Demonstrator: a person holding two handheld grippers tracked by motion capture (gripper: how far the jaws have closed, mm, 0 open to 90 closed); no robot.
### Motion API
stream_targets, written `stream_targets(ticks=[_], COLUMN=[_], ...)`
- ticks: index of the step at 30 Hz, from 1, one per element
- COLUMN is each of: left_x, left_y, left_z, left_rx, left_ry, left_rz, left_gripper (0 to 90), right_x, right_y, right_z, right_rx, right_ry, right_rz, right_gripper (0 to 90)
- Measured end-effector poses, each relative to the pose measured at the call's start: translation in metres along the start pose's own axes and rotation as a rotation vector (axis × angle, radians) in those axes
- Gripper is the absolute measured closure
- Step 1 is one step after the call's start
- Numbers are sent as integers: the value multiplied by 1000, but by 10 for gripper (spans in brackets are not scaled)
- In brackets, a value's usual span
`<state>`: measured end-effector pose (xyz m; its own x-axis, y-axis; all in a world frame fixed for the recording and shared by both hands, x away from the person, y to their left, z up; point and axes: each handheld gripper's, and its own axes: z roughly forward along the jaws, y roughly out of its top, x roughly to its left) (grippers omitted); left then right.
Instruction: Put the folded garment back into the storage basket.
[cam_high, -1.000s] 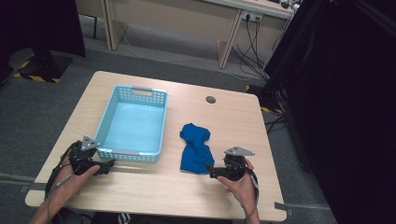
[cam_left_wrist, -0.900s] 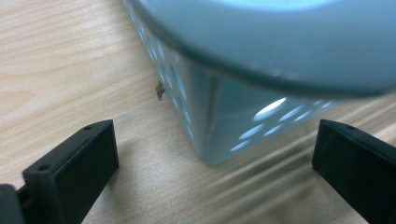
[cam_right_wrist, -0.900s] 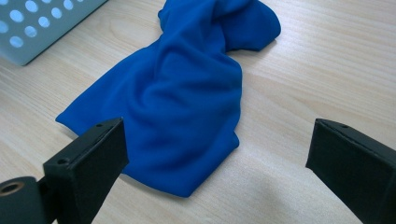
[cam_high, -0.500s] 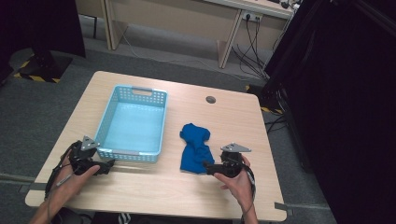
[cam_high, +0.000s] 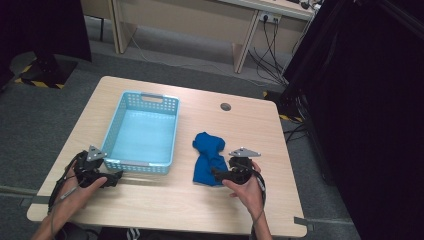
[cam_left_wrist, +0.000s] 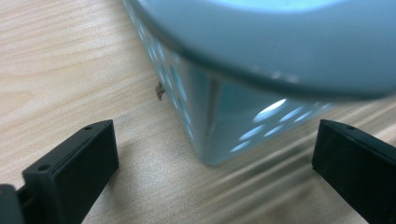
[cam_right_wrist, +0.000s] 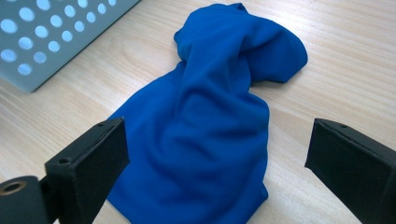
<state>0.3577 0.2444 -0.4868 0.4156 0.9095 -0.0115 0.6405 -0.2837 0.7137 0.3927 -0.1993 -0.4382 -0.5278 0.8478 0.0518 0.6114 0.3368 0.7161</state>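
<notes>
cloth: a blue cloth (cam_high: 208, 158) lies crumpled on the wooden bench (cam_high: 200, 210), just right of the light blue basket (cam_high: 141, 133) and apart from it.
shape: in the right gripper view the cloth (cam_right_wrist: 210, 116) is bunched into a rounded hump at its far end and spreads flatter and wider toward the camera, with soft folds running along its length.
weight: it looks light; a thin knit with nothing stiff in it, so it should lift with little effort.
stiffness: limp, judging by the folds. it will likely drape and hang from wherever it is pinched, and a trailing end could drag on the bench or catch the basket rim.
grip surface: matt fabric, not slippery by the look of it, and nothing about it is fragile.
where to hold: the thick fold near the middle or the bunched hump seems best, since several layers give the jaws something to bite. a single flat edge may slip out or lift only one layer.
right gripper: the right gripper (cam_high: 223, 174) sits at the near right edge of the cloth with its jaws spread wide on either side of the wide end, holding nothing.
left gripper: the left gripper (cam_high: 114, 177) rests on the bench just before the near left corner of the basket (cam_left_wrist: 219, 116), jaws parted and empty, the corner standing between them without contact.
basket: empty, with perforated walls and a handle slot at the far end.
</notes>
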Motion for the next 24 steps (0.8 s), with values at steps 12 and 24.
stream_targets(ticks=[12,24], left_x=[0,0], left_y=[0,0], left_z=[0,0], left_rx=[-2,0], left_ry=[1,0], left_rz=[0,0], left_gripper=[0,0], right_x=[1,1], right_y=[7,14], right_z=[9,19], right_rx=[2,8], right_ry=[-2,-9], right_rz=[11,21], right_gripper=[66,71])
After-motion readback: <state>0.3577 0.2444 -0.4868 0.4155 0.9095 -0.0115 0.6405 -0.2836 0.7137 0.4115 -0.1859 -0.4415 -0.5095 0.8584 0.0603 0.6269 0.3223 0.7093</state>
